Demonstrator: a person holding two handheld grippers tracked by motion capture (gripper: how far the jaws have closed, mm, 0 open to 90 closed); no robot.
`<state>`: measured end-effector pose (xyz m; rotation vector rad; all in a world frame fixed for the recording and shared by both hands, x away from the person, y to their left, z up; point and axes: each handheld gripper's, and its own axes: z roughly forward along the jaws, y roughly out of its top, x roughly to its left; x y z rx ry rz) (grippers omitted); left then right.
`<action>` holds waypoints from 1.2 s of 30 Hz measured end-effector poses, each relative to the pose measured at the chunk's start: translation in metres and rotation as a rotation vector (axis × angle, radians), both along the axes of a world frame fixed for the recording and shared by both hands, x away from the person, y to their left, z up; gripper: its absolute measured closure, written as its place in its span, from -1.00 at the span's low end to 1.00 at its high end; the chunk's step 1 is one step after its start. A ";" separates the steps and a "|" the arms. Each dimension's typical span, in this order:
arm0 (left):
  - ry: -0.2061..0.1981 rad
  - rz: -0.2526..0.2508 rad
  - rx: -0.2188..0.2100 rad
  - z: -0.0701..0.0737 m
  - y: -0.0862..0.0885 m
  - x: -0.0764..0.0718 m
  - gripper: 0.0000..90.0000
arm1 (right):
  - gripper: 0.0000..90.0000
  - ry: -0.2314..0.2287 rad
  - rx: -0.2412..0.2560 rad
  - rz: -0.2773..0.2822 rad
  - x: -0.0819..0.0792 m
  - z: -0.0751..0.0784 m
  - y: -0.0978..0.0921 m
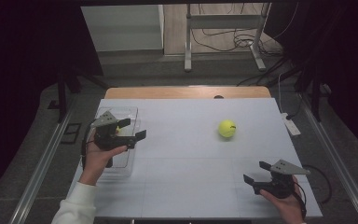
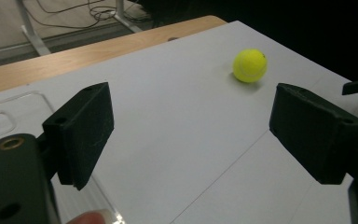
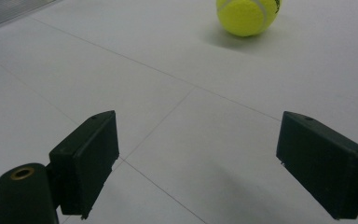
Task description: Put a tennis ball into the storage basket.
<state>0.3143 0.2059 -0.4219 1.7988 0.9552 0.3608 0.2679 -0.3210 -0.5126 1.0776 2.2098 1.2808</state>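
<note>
A yellow tennis ball (image 1: 227,128) rests on the white tabletop (image 1: 191,158), right of centre; it also lies ahead in the left gripper view (image 2: 250,65) and at the top of the right gripper view (image 3: 247,16). My left gripper (image 1: 136,129) hovers open over a clear plastic container (image 1: 129,112) at the table's left, its jaws (image 2: 191,126) wide apart with nothing between them. A small yellow patch shows under it; I cannot tell what it is. My right gripper (image 1: 253,171) is open near the front right corner, jaws (image 3: 196,158) empty and aimed toward the ball.
The container's rim (image 2: 25,95) runs along the left. A wooden strip (image 1: 186,92) borders the table's far edge. A white power strip (image 1: 291,125) lies off the right side. A metal frame (image 1: 223,21) and cables stand on the floor beyond.
</note>
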 end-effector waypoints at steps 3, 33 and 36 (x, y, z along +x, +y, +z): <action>0.002 -0.014 -0.012 0.001 -0.004 0.000 -0.67 | -0.71 0.000 -0.004 -0.001 -0.001 0.000 0.000; 0.017 -0.106 0.047 -0.004 -0.049 -0.005 -0.69 | -0.71 -0.006 0.017 0.008 -0.004 0.001 -0.006; 0.019 -0.110 0.048 -0.004 -0.051 -0.005 -0.69 | -0.71 -0.007 0.016 0.007 -0.003 0.001 -0.006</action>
